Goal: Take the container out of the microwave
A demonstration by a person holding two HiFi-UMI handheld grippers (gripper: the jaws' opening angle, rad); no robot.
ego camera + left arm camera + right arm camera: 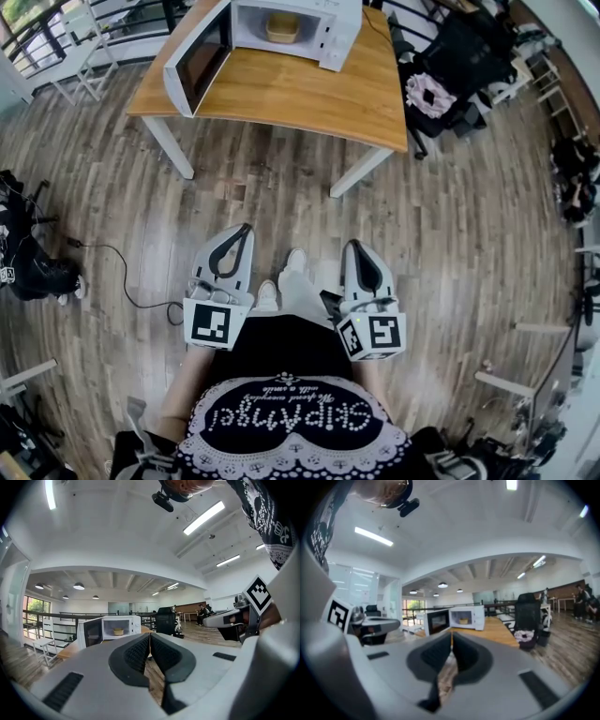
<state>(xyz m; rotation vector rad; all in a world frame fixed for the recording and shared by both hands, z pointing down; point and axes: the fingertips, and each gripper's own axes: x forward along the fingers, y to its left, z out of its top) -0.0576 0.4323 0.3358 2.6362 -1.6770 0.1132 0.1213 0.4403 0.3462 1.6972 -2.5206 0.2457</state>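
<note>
The person is standing well back from the wooden surface [281,94], holding the left tongs [246,228] and the right tongs [353,244] out in front of the body, side by side but apart from each other, both pointing toward the surface above the plank floor [450,225]. In the left gripper view the left tongs are clenching on nothing: their dark ribbed pads [136,656] are meeting at the tips, and only floor is showing through the narrow gap lower down. In the right gripper view the right tongs are doing the same, their pads [433,656] pressing together at the tips with nothing between them. The white microwave [328,28] is sitting on the far part of the surface with its door [199,61] hanging wide open toward the left in the head view. The container [282,28], a small tan tub, is resting inside the microwave's lit cavity, well apart from both tongs. A white chair [89,37] is standing beyond the surface's left end, and a black chair [441,66] carrying a pink and white cloth [431,94] is standing just beside its right end. The person's light shoes [295,261] are showing on the floor between the two tongs
</note>
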